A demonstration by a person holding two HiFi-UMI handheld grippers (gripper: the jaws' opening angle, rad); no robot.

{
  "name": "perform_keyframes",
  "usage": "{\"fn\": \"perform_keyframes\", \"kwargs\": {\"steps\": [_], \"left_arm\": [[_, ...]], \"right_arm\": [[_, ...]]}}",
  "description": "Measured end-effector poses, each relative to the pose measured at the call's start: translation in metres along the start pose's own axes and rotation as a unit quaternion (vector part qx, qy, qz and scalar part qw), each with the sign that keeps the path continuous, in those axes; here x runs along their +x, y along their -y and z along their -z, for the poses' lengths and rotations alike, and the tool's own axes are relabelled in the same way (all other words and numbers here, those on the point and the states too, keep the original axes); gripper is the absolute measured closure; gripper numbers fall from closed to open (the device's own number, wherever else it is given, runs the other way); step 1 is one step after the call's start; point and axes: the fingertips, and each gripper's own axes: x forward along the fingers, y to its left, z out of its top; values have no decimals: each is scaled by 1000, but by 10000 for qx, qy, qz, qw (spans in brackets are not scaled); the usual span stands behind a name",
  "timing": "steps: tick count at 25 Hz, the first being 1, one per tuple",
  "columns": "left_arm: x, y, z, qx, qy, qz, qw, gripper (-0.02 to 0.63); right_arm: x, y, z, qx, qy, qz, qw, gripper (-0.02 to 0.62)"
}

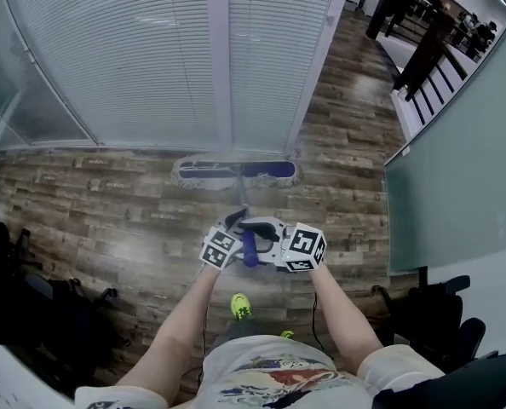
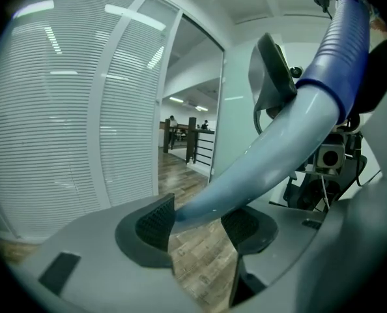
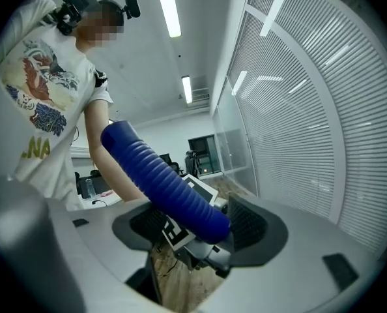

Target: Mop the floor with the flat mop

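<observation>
Here — left tool [image 2: 200, 222], right tool [image 3: 200, 230] clasp mop handle [image 1: 250, 250].

The person wore a white T-shirt [image 3: 30, 70] with a blue-and-red print and what looked like lime-green shoes [image 1: 240, 305]. The left gripper [image 2: 197, 223] and right gripper [image 3: 197, 225] were grey, with dark ribbed pads [image 2: 156, 222] and black-and-white marker cubes [image 1: 305, 247].

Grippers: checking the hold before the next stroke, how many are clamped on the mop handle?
2. The left gripper clamps the handle's pale shaft; the right gripper clamps its ribbed blue grip.
</observation>
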Motion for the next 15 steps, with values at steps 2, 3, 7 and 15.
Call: {"fn": "perform_keyframes", "kwargs": {"steps": [2,3,7,15], "left_arm": [[-2,5,4,59,-136,40,9999,408],[-3,8,6,88,-193,47,9998,408],[-12,30,16,45,-202,-58,9998,408],[-18,101,28,98,-273,-137,9995,407]], "right_arm": [[0,-5,3,-14,-80,-22,10000,333],[0,-9,6,-32,-132,-35,9999,333],[-5,-35,17,-105,-257,-171,9995,333],[-46,-94,38,-174,-358,-307,9987,333]]}}
